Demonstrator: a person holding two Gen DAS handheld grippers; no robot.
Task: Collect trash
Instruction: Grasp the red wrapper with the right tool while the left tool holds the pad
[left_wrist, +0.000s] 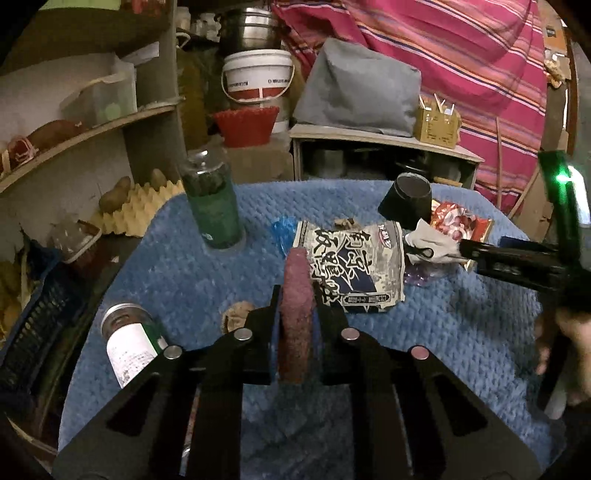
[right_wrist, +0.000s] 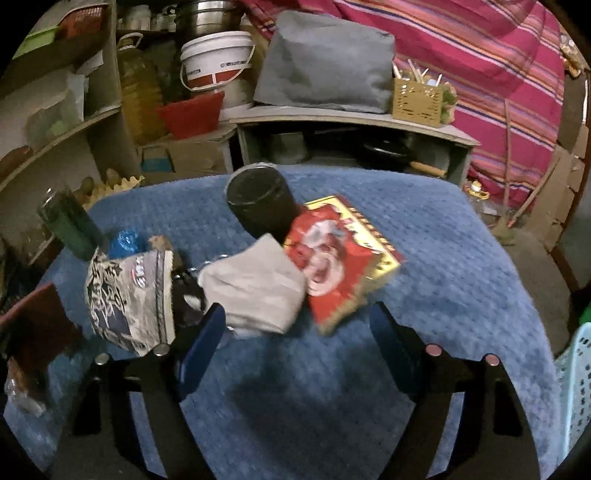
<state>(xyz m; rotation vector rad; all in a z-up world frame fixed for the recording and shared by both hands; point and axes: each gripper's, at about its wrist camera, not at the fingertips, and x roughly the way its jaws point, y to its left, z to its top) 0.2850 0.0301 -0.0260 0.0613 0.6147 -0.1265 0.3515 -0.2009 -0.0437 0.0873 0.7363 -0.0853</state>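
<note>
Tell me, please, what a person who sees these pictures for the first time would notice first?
Most striking is the left gripper, shut on a flat reddish-purple pad standing on edge above the blue cloth. Just beyond it lies a crumpled black-and-white snack bag. In the right wrist view, the right gripper stands open before a grey-white wad and a red-and-gold packet, beside a black cup lying on its side.
</note>
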